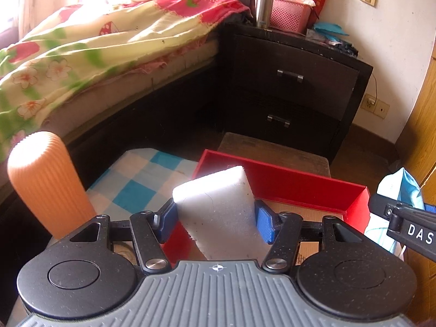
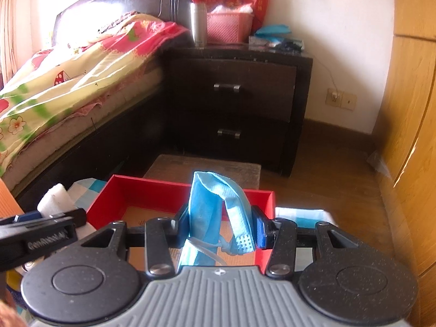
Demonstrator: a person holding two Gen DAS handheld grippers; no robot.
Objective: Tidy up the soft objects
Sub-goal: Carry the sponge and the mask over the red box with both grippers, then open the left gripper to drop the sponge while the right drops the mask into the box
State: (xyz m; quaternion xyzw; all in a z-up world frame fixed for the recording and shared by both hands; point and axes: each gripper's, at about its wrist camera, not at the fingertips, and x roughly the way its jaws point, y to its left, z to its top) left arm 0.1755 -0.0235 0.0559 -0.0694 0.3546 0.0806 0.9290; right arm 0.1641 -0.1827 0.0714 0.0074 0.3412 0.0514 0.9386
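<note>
My left gripper point(image 1: 216, 219) is shut on a white foam block point(image 1: 218, 204), its blue pads point(image 1: 169, 222) pressing both sides. The block hangs over the near left corner of a red box point(image 1: 299, 184) with a cardboard floor. My right gripper point(image 2: 220, 226) is shut on a crumpled blue face mask point(image 2: 215, 209), held above the same red box point(image 2: 152, 190). In the left wrist view the mask point(image 1: 403, 188) shows at the right edge. In the right wrist view the foam block point(image 2: 54, 197) shows at the left.
An orange ribbed cylinder point(image 1: 43, 182) stands at the left beside a blue checked cloth point(image 1: 141, 179). Behind the box sit a low stool point(image 1: 275, 155), a dark nightstand point(image 1: 294, 81) and a bed with a floral quilt point(image 1: 81, 46). A wooden wardrobe point(image 2: 408, 109) lines the right.
</note>
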